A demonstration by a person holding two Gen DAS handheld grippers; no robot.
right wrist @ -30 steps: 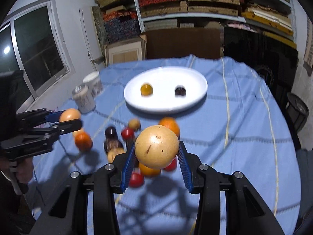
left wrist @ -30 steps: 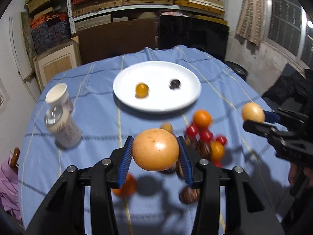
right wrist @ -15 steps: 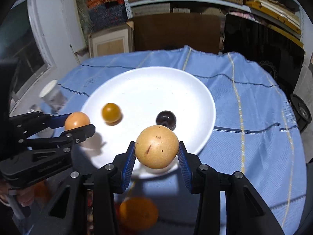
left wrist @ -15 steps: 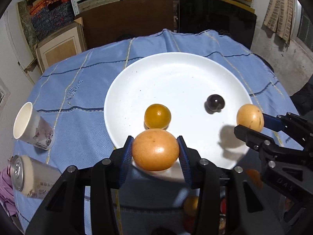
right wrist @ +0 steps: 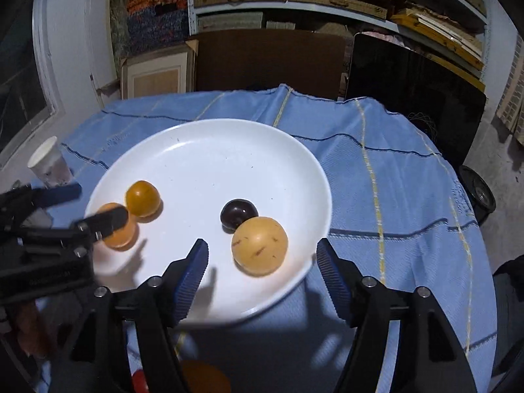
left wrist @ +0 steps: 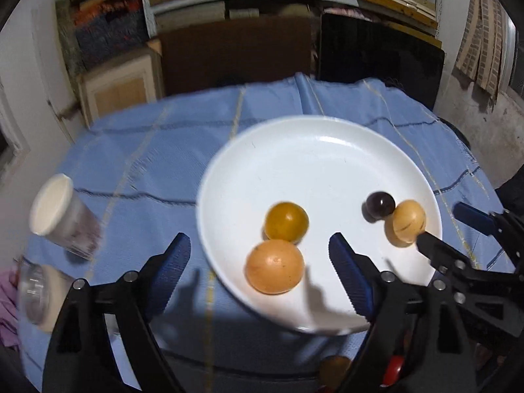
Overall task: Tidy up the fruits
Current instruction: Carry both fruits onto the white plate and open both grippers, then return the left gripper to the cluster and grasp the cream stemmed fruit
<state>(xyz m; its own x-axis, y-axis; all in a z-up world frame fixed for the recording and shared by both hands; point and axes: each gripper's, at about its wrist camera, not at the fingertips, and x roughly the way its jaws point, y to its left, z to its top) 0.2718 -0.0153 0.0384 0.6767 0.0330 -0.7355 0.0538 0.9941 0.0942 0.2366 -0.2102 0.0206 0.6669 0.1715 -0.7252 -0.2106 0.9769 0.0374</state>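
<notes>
A white plate (left wrist: 327,150) (right wrist: 209,150) lies on the blue tablecloth. My left gripper (left wrist: 258,258) is open around an orange fruit (left wrist: 274,266) that rests on the plate's near edge, next to a small yellow-orange fruit (left wrist: 286,222). My right gripper (right wrist: 262,263) is open around a tan round fruit (right wrist: 259,245) on the plate, touching a dark plum-like fruit (right wrist: 238,213). In the left wrist view the tan fruit (left wrist: 407,221) and the right gripper (left wrist: 458,229) show at the right. In the right wrist view the left gripper (right wrist: 82,206) partly hides the orange fruit (right wrist: 119,234).
A paper cup (left wrist: 62,213) (right wrist: 49,163) and a can (left wrist: 39,294) stand left of the plate. Several loose fruits (left wrist: 337,370) (right wrist: 203,376) lie on the cloth below the grippers. Boxes and shelves stand behind the table.
Both grippers have opened and let go of their fruits, which now rest on the plate. Both have moved a little further over the plate.
</notes>
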